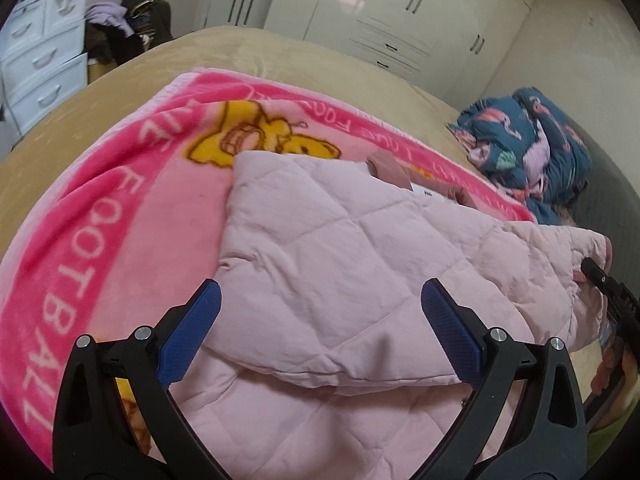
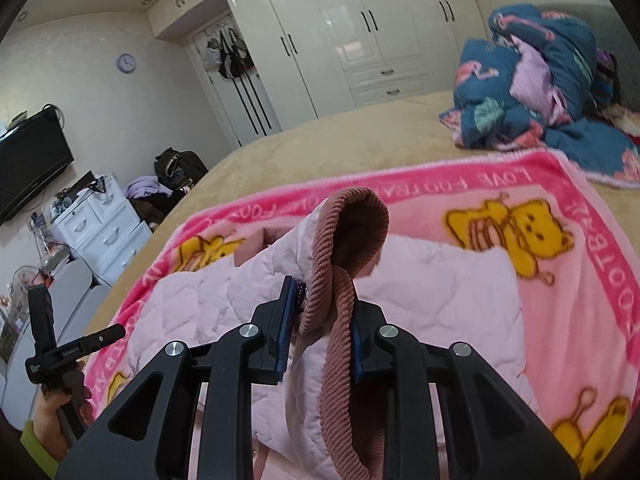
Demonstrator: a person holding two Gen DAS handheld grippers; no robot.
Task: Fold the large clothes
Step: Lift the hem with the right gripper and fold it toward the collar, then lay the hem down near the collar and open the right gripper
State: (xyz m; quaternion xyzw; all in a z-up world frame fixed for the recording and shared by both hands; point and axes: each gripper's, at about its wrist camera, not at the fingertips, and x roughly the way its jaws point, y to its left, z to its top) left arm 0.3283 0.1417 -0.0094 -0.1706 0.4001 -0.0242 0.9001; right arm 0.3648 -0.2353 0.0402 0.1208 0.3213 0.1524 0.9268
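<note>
pink jacket (image 2: 440, 304) on blanket (image 2: 560, 280), bed (image 2: 320, 144)

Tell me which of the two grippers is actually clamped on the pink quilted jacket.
The right gripper: its blue pads are shut on the pink quilted jacket at its ribbed cuff. The left gripper hangs above the jacket, jaws wide open, gripping nothing.

Your left camera sits low over the pink jacket (image 1: 360, 280), very close, looking down across the bed (image 1: 280, 52) toward the white wardrobe (image 1: 400, 12). Your right camera looks the same way from the other side — just as near. Both see the pink blanket (image 1: 100, 208), the jacket and the wardrobe.
</note>
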